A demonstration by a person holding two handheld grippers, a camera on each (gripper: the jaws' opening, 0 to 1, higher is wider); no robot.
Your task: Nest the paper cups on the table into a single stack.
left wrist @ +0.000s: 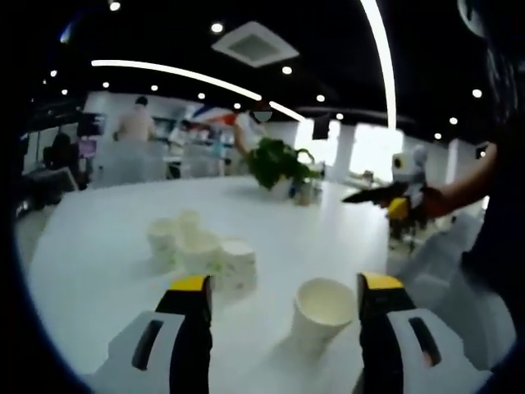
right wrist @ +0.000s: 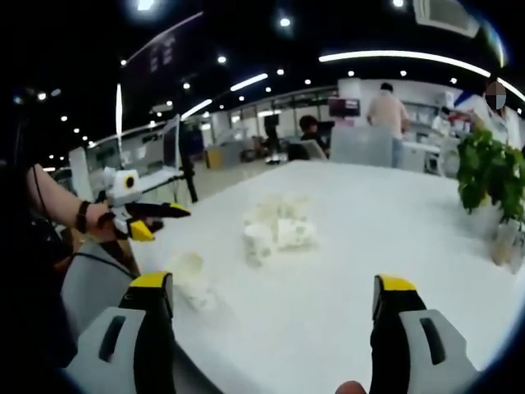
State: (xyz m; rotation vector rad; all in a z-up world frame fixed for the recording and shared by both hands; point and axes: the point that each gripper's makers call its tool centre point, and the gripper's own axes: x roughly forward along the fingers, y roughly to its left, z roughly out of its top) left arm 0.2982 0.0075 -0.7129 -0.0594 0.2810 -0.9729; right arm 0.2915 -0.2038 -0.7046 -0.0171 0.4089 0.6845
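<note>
Left gripper view: nearest the camera stands a single paper cup [left wrist: 321, 312], upright and mouth up on the white table [left wrist: 107, 246]. It sits between the jaws of the left gripper [left wrist: 285, 289], close to the right-hand jaw; whether it touches that jaw cannot be told. Jaws are spread wide, gripping nothing. Beyond the left-hand jaw stands a cluster of cups [left wrist: 201, 246], pressed together, some patterned. A potted plant [left wrist: 279, 164] stands at the far side of the table. At right, the right gripper [left wrist: 385, 195] enters, held over the table edge; its jaw state cannot be told from this view. People stand in the background.

Right gripper view: the right gripper [right wrist: 271, 294] has its yellow-tipped jaws spread wide, with bare table [right wrist: 394, 230] between them and nothing gripped. A blurred single cup [right wrist: 190, 279] stands just beyond the left-hand jaw, near the table edge. The cluster [right wrist: 277, 226] sits farther out, mid-table. The plant [right wrist: 492, 172] is at right. The left gripper [right wrist: 152, 215] shows at left, held by a hand [right wrist: 98, 220] off the table edge.
</note>
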